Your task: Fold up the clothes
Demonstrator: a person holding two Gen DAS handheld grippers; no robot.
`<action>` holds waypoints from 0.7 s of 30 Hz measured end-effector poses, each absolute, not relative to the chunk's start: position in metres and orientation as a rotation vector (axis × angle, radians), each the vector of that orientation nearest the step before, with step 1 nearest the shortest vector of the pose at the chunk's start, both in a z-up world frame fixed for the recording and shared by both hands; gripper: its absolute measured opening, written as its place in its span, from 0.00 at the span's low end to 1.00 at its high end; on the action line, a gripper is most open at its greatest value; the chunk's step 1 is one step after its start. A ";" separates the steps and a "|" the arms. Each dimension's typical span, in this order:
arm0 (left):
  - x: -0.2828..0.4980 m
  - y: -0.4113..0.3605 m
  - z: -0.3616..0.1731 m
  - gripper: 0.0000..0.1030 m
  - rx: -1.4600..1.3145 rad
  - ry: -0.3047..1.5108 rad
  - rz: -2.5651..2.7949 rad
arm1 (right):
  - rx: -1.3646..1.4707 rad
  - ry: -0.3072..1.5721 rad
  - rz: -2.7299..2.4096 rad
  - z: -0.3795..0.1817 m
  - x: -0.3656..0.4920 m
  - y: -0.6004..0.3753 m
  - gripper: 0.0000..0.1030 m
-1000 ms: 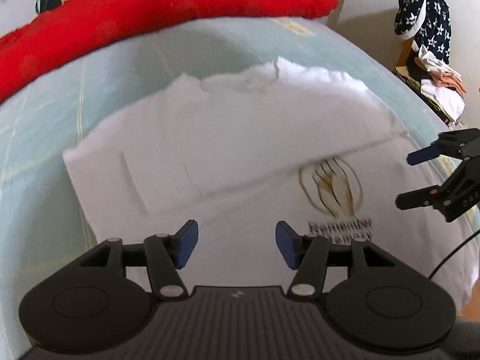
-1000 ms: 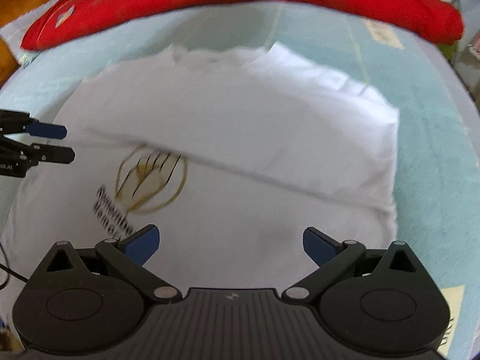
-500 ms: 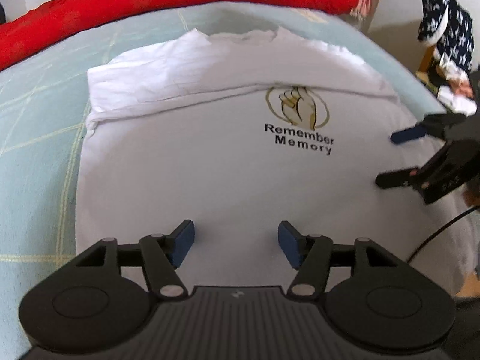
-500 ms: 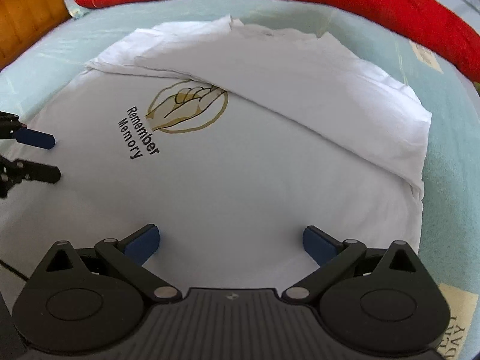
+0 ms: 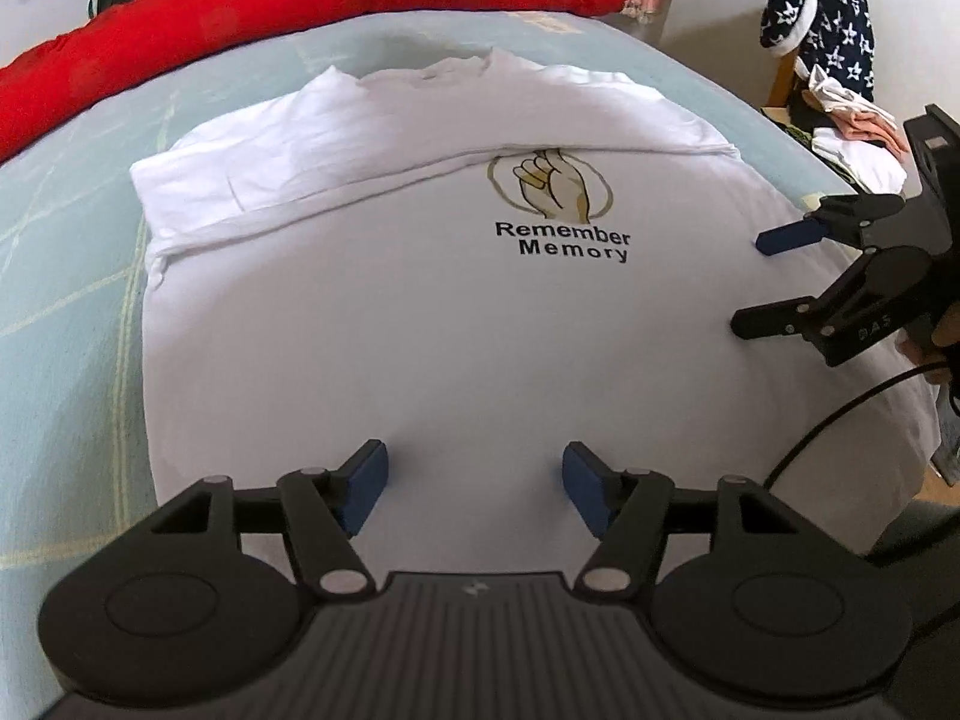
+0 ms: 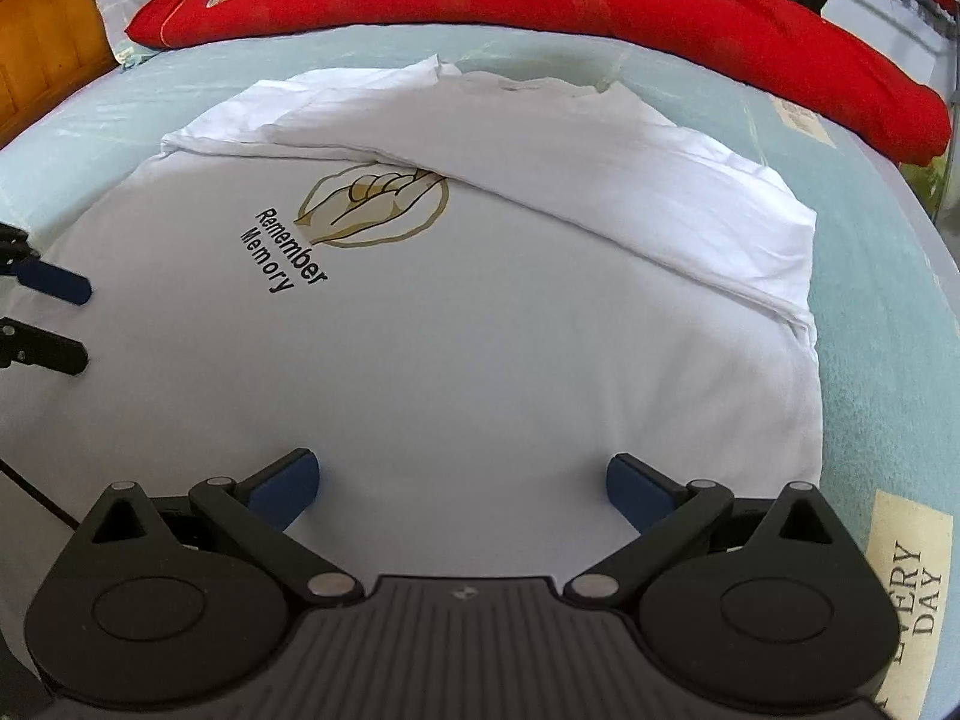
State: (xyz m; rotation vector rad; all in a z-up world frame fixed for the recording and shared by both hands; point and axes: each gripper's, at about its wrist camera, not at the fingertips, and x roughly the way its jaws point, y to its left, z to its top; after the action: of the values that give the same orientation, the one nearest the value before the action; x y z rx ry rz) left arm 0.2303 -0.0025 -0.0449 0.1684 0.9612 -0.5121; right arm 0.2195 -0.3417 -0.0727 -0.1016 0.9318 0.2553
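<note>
White T-shirt (image 5: 456, 330) is lying flat on the pale green bed (image 5: 66, 276), its far portion folded over above the printed logo (image 5: 552, 192). Left gripper (image 5: 474, 483) is opening, pads clear of fabric. Right gripper (image 6: 462, 483) is standing wide apart, gripping nothing.

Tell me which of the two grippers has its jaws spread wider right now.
The right gripper: its blue pads stand far apart over the white T-shirt. The left gripper is narrower, its jaws opening, with nothing gripped between them.
</note>
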 end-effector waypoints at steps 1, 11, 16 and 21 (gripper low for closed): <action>0.231 -0.003 -0.045 0.64 0.173 0.957 -0.519 | -0.100 0.929 0.255 -0.073 0.219 -0.342 1.00; 0.235 0.008 -0.045 0.65 0.144 0.949 -0.577 | -0.105 0.933 0.217 -0.073 0.219 -0.336 1.00; 0.239 0.011 -0.048 0.66 0.114 0.926 -0.599 | -0.114 0.933 0.223 -0.073 0.222 -0.333 1.00; 0.238 0.018 -0.050 0.66 0.093 0.891 -0.623 | -0.108 0.895 0.221 -0.075 0.220 -0.334 1.00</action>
State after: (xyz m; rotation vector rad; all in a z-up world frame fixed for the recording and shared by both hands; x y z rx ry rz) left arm 0.2384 0.0175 -0.0501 0.0927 0.8911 -0.6229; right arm 0.2197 -0.3336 -0.0747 -0.1077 0.8952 0.2210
